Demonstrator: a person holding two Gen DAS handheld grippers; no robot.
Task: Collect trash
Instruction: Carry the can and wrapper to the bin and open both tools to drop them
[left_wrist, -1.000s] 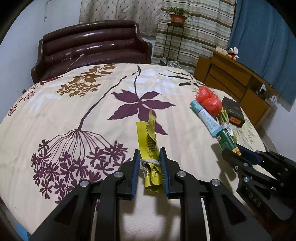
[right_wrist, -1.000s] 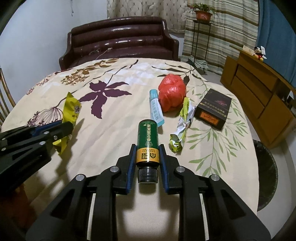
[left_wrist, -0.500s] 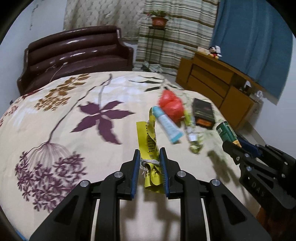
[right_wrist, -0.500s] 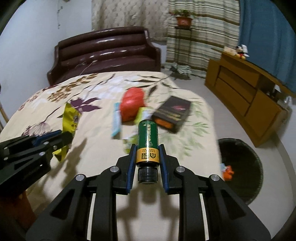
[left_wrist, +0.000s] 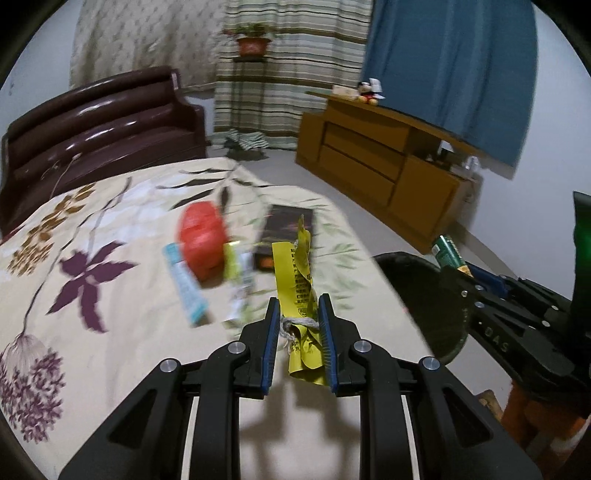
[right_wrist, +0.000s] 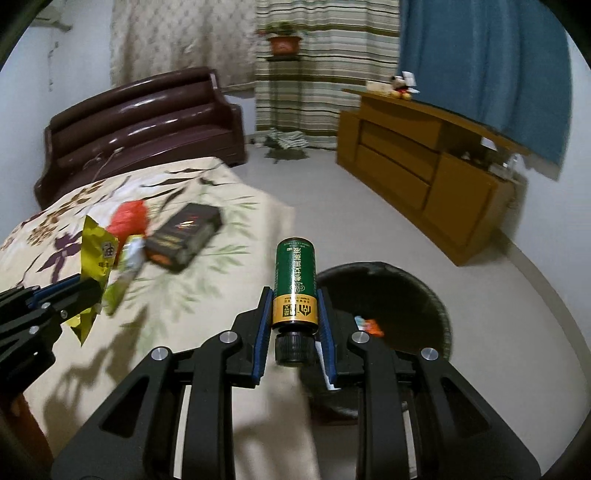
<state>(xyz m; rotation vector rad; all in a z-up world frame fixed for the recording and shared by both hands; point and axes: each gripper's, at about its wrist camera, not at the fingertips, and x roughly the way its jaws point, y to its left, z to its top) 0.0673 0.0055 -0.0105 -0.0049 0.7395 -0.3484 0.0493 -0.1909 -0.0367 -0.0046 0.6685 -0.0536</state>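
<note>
My left black two-finger gripper (left_wrist: 297, 317): blue-padded jaws clamped on crumpled yellow foil wrapper (left_wrist: 298, 291), pointing fwd, roughly level. My right black two-finger gripper (right_wrist: 294, 314): jaws pinched on green-and-gold cylindrical bottle (right_wrist: 295, 284), cap end toward cam. Grippers side by side, apart.

Colours and patterns only.

- Left gripper (left_wrist: 297, 328): black body, blue pads on the fingers (left_wrist: 272, 332). Right gripper (right_wrist: 294, 325): same black and blue.
- Wrapper (left_wrist: 297, 280): yellow-green with dark print.
- Bottle (right_wrist: 295, 282): dark green body, gold band with lettering, black cap.
- Bedspread (left_wrist: 110, 229): cream, printed with purple flowers, brown sprays, dark and green leaves.
- Bag (left_wrist: 201, 240): red-orange.
- Tube (left_wrist: 184, 284): light blue and white, blurred.
- Box (right_wrist: 184, 236): black with an orange-gold mark.
- Bin (right_wrist: 417, 295): black; an orange scrap inside.
- Sofa (right_wrist: 144, 122): glossy dark brown.
- Cabinet (right_wrist: 424, 173): honey-brown wood.
- Curtains: one blue (right_wrist: 480, 66), one cream with green-brown stripes (right_wrist: 325, 66).
- Flowerpot (right_wrist: 283, 43): terracotta.
</note>
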